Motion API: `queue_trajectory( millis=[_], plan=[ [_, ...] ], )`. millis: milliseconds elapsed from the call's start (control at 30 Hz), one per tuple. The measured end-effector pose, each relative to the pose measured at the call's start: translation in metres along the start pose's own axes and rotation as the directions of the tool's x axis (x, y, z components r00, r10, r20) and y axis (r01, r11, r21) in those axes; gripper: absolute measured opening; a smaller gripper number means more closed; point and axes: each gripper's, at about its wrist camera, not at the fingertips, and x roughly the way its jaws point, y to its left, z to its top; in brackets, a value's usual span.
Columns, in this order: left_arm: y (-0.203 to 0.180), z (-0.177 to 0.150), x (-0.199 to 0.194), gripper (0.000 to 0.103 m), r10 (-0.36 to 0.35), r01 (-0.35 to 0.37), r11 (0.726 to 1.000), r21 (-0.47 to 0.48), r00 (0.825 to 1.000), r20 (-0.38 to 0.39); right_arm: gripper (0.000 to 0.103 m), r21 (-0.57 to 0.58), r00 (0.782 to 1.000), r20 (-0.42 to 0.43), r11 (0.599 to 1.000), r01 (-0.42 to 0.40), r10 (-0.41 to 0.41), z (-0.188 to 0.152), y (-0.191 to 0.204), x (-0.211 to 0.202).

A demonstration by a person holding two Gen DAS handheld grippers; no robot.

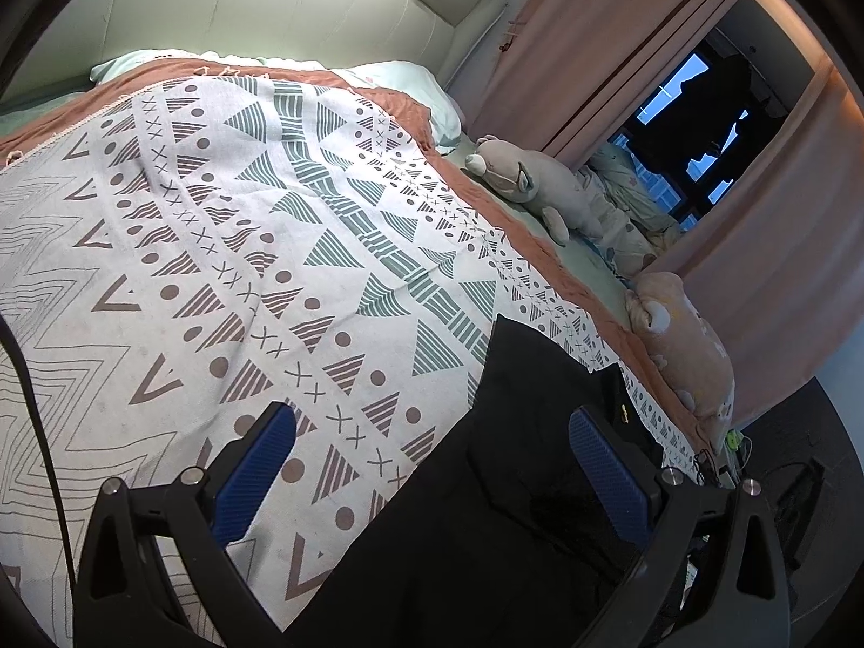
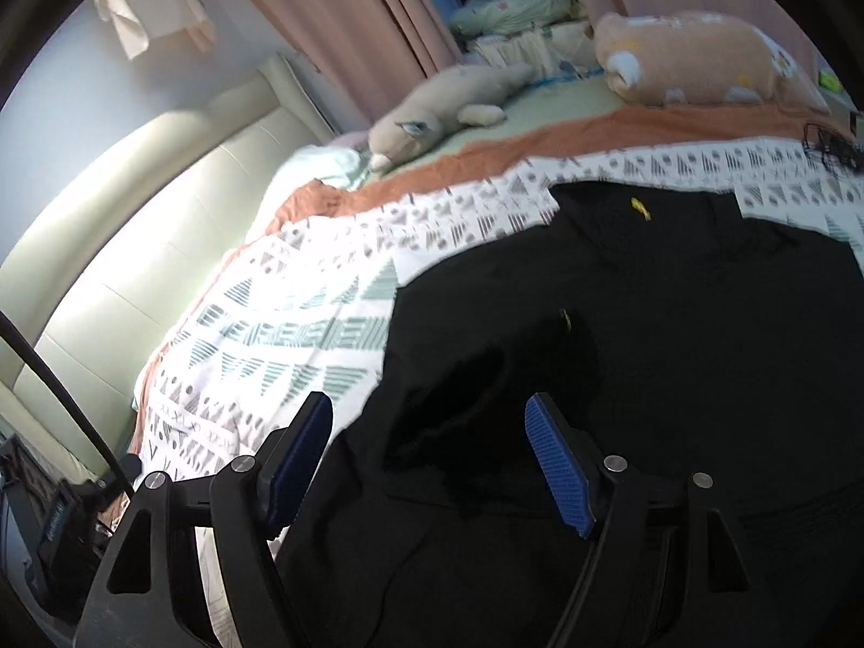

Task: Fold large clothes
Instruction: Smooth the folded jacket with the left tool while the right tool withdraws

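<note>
Left wrist view: the left gripper hangs wide apart, holding nothing, above the edge of a black garment lying on the patterned bedspread. Right wrist view: the right gripper gapes wide over the black garment, gripping nothing; two plush toys lie beyond.

There was 1 black garment spread on 1 patterned bedspread, and that garment carried 1 small yellow mark. 2 plush toys lay along the far edge of the bed: 1 grey plush animal and 1 peach plush animal. 1 pale pillow showed at the head, below 1 cream padded headboard. 2 pink curtains framed 1 dark window. 2 grippers were in view, the left gripper and the right gripper, each with 2 blue pads.
</note>
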Motion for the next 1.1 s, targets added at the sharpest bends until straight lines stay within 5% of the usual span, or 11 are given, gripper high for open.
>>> queue_trajectory(
  millis=[367,500,667,800,1100],
  plan=[
    [0.008,0.002,0.001,0.103,0.031,-0.03,0.999,-0.026,0.999,0.01,0.072,0.021,0.979,-0.205,1.0,-0.007,0.011,0.015,0.014,0.135],
    [0.012,0.002,0.005,0.103,0.057,-0.056,0.998,-0.028,0.998,0.004,0.072,0.046,0.958,-0.268,0.995,-0.091,0.1,0.01,0.026,0.164],
    [0.014,0.001,0.007,0.103,0.098,-0.099,0.995,-0.024,0.995,-0.005,0.072,0.05,0.966,-0.215,0.989,-0.138,0.146,0.012,0.021,0.139],
    [0.007,-0.002,0.005,0.103,0.129,-0.129,0.992,-0.006,0.992,-0.015,0.072,0.004,0.988,-0.147,0.998,-0.057,0.057,0.018,0.008,0.106],
    [-0.029,-0.018,-0.021,0.103,0.087,-0.086,0.993,0.081,0.996,-0.012,0.072,-0.016,0.997,-0.043,0.998,0.06,-0.061,-0.004,-0.01,-0.003]
  ],
)
